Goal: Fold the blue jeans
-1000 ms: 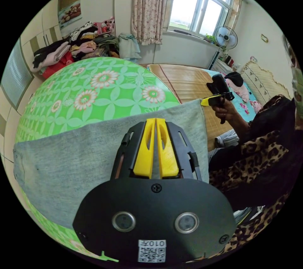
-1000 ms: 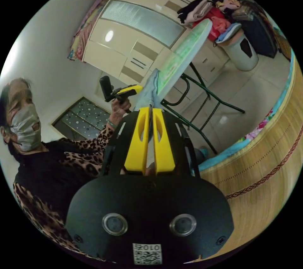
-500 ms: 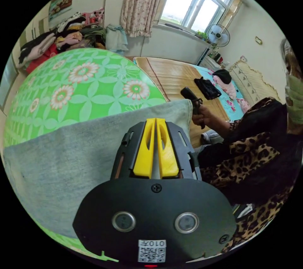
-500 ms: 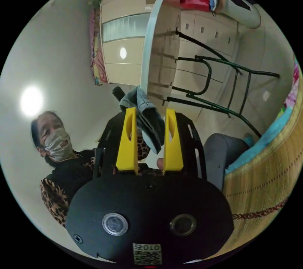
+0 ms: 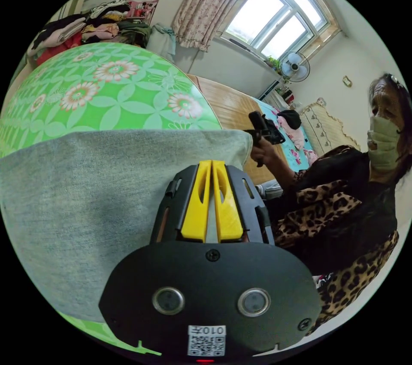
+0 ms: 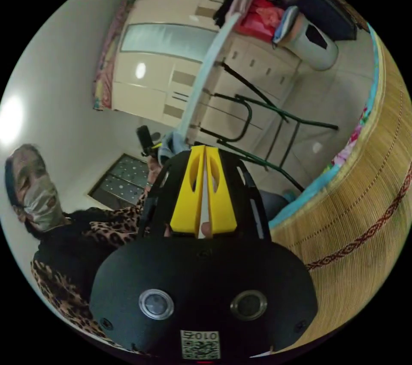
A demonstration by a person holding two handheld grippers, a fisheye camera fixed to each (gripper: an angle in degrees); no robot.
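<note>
Holding jeans (image 5: 98,193) edge: left gripper (image 5: 211,200) clamped on denim, lower centre; right gripper (image 6: 204,193) jaws together, contents unclear. Edge should be kept taut on table (image 5: 107,95).

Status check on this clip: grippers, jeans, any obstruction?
Left gripper shut on jeans, spread over green floral table. Right gripper shut, apparently empty, by jeans corner at table edge. No obstruction seen.

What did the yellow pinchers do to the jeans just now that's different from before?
The right gripper held a bunched edge of the jeans a second ago, opened half a second ago with the cloth loose between its jaws, and now its jaws are together again; whether they pinch denim is unclear. The left gripper stayed shut on the jeans, which stayed draped over the green flowered table.
</note>
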